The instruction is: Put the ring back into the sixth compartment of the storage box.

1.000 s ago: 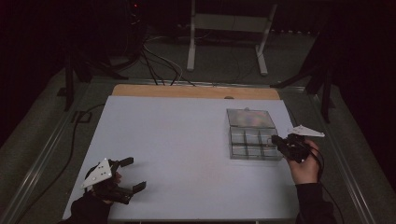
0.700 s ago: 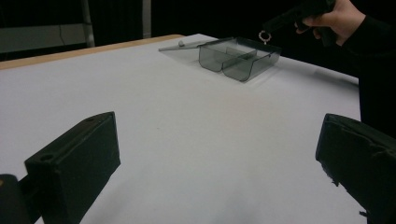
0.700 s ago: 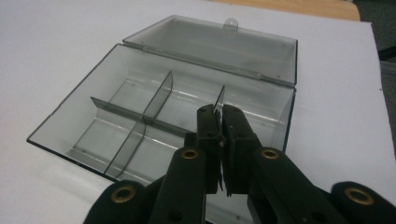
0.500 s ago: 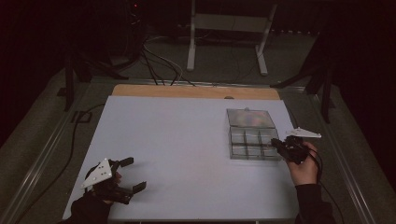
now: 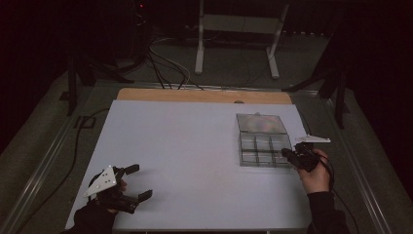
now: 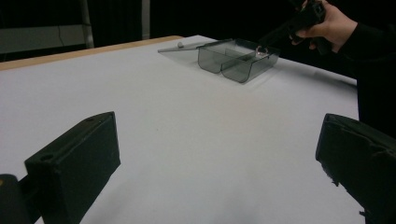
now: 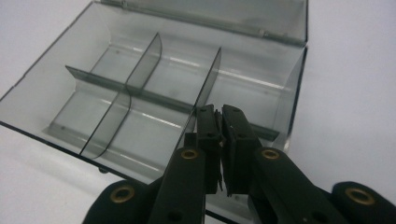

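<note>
- White table (image 5: 195, 161), wooden strip (image 5: 204, 95) along its far edge; dark room around it.
- Beyond the table: grey floor, loose cables (image 5: 165, 58), a white stand (image 5: 238, 29) with two legs.
- Box (image 5: 263, 139) sits on the table's right side, near the right edge, about mid-depth.
- Box is clear smoky plastic, rectangular, lid open and laid flat behind it on the far side.
- Inside: thin dividers split it into compartments, two rows; those in the right gripper view look bare.
- Something pale and blurry shows at the lid in the high view; can't tell what.
- Right gripper (image 5: 290, 155) at the box's near right corner, tips over the rim; right hand (image 5: 316, 173) behind it.
- In the right gripper view its jaws are pressed together over the near right compartment; whether anything is between them, can't tell.
- Left gripper (image 5: 137, 183) at the table's near left corner, well apart from the box, jaws wide, nothing between them.
</note>
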The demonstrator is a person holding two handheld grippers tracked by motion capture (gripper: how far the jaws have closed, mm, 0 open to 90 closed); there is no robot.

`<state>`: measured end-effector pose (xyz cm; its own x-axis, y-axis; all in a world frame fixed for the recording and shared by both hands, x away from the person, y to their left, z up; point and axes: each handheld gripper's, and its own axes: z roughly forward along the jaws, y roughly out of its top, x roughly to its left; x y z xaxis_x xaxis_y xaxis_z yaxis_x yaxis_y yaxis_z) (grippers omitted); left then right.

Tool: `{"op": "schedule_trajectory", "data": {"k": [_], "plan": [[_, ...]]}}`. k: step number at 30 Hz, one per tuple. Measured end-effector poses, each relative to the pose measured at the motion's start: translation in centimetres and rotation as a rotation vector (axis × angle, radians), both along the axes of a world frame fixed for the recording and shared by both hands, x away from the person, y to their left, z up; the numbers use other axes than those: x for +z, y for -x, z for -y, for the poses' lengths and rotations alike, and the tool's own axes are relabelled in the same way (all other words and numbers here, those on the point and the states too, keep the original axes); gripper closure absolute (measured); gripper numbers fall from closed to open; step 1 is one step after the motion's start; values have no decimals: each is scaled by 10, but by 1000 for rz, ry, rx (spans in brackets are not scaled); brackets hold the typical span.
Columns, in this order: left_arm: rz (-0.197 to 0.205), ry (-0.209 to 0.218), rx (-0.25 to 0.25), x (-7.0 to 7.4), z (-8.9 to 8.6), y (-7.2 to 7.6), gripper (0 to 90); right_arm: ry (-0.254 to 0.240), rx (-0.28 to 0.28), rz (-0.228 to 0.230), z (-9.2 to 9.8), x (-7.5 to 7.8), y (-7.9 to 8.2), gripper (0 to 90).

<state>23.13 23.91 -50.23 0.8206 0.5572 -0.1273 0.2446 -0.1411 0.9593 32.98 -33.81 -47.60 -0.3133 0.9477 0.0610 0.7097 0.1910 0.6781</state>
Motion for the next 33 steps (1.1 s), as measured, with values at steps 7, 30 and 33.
{"op": "schedule_trajectory", "data": {"k": [7, 30, 33], "plan": [[-2, 1, -3, 0, 0, 0, 8, 10, 3, -39, 0, -5, -2, 862], [-3, -2, -5, 0, 0, 0, 8, -110, 143, 102, -6, 12, 4, 130], [-2, 2, -2, 0, 0, 0, 8, -111, 155, 120, -9, 14, 5, 77]]}}
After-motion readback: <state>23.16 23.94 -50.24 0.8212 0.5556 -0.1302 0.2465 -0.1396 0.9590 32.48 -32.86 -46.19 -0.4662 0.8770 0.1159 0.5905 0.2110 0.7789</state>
